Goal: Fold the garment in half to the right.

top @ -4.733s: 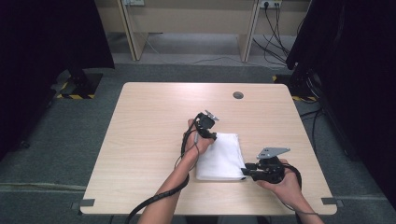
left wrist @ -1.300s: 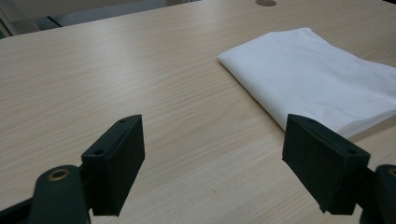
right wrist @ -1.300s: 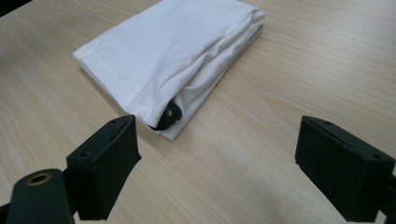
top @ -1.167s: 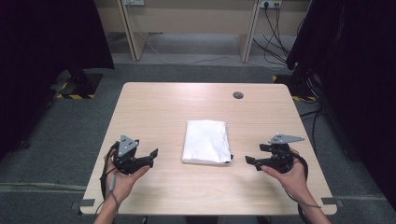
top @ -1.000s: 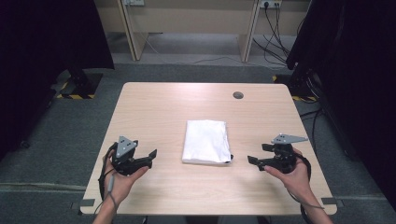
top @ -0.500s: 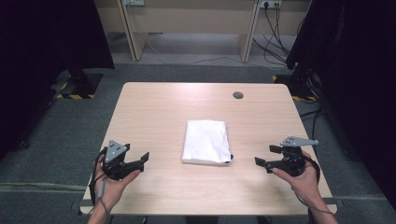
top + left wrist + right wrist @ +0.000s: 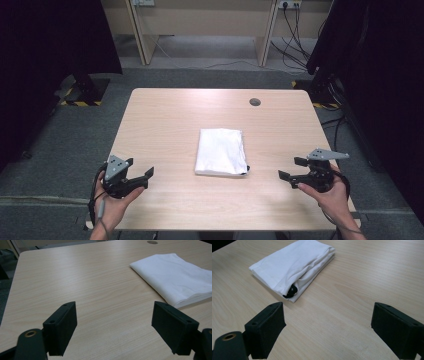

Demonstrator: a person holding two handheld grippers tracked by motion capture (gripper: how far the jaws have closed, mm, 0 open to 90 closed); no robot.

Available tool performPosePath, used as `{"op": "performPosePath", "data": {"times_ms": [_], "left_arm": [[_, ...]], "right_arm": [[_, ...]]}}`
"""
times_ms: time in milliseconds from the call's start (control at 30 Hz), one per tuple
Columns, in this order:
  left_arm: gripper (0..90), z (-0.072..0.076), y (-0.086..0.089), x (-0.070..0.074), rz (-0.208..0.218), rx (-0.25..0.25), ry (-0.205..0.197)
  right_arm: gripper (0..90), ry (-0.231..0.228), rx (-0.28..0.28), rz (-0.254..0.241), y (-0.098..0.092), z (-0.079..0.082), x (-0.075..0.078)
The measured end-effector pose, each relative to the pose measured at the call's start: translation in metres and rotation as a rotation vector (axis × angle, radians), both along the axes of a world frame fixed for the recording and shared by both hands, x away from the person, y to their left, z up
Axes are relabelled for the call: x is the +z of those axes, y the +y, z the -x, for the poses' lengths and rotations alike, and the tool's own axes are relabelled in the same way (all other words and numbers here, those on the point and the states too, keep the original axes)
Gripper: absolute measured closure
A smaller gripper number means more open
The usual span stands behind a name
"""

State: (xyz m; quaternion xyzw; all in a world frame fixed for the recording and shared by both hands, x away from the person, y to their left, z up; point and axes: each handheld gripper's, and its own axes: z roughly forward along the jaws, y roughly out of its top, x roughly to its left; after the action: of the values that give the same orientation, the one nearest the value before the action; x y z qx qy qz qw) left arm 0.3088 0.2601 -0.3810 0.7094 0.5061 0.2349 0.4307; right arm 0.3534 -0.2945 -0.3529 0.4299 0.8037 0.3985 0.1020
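From the high view, the folded white cloth (image 7: 221, 151) lies flat near the middle of the tabletop (image 7: 165, 120), its long edges running away from the person. The left claw (image 7: 141, 177) sits near the front left corner and the right claw (image 7: 290, 170) near the front right edge, each held in a hand, each well apart from the cloth and with nothing between its jaws. The folding looks finished, and the step in hand appears to be parking the claws clear of the bundle. To do that well, the person would hold both claws low and steady at the sides, away from the cloth's edges, so the stacked layers are not nudged out of line. A small dark disc (image 7: 255, 102) is set into the tabletop toward the far right.

In the left gripper view, the two black jaws stand wide apart over bare wood, released and gripping nothing. The cloth (image 7: 175, 277) lies ahead and to the right, its layered edge facing the camera and squarely stacked.

In the right gripper view, the jaws are likewise spread wide and empty. The cloth (image 7: 292, 267) lies ahead to the left, and a small black bit (image 7: 292, 290), perhaps a cord or tag, peeps from between its folds at the near corner.

No container stands on the tabletop; the cloth's folds enclose nothing else that can be made out.
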Motion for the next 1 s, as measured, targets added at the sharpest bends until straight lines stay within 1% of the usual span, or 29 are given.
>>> {"op": "performPosePath", "data": {"times_ms": [267, 367, 467, 500, 667, 733, 767, 833, 900, 933, 1000], "left_arm": [[19.8, 0.006, 0.005, -0.002, 0.001, 0.009, -0.001], [19.9, 0.008, 0.008, -0.003, 0.002, 0.014, -0.014], [19.8, 0.010, 0.010, -0.005, 0.006, 0.021, -0.017], [19.9, 0.012, 0.012, -0.006, 0.006, 0.024, -0.016], [19.9, 0.013, 0.013, -0.008, 0.004, 0.026, -0.012], [19.9, 0.015, 0.015, -0.010, 0.003, 0.030, -0.016], [19.9, 0.016, 0.018, -0.011, 0.004, 0.037, -0.017], [19.9, 0.016, 0.018, -0.011, 0.004, 0.037, -0.017], [19.8, 0.017, 0.021, -0.014, 0.003, 0.043, -0.014], [19.8, 0.019, 0.023, -0.016, 0.002, 0.048, -0.008], [19.8, 0.019, 0.023, -0.016, 0.002, 0.048, -0.008]], "right_arm": [[11.9, -0.007, -0.014, -0.002, -0.009, 0.005, 0.001], [11.9, -0.006, -0.015, 0.002, -0.011, 0.008, 0.000], [11.8, -0.007, -0.019, 0.005, -0.013, 0.010, -0.001], [11.8, -0.007, -0.021, 0.007, -0.014, 0.011, -0.001], [11.8, -0.009, -0.033, 0.006, -0.021, 0.014, -0.002], [11.8, -0.009, -0.033, 0.006, -0.021, 0.014, -0.002], [11.7, -0.007, -0.039, 0.008, -0.024, 0.015, -0.003], [11.7, -0.008, -0.045, 0.007, -0.027, 0.016, -0.004], [11.7, -0.008, -0.045, 0.007, -0.027, 0.016, -0.004], [11.6, -0.012, -0.053, 0.005, -0.030, 0.018, -0.004], [11.6, -0.013, -0.061, 0.004, -0.034, 0.019, -0.005]]}}
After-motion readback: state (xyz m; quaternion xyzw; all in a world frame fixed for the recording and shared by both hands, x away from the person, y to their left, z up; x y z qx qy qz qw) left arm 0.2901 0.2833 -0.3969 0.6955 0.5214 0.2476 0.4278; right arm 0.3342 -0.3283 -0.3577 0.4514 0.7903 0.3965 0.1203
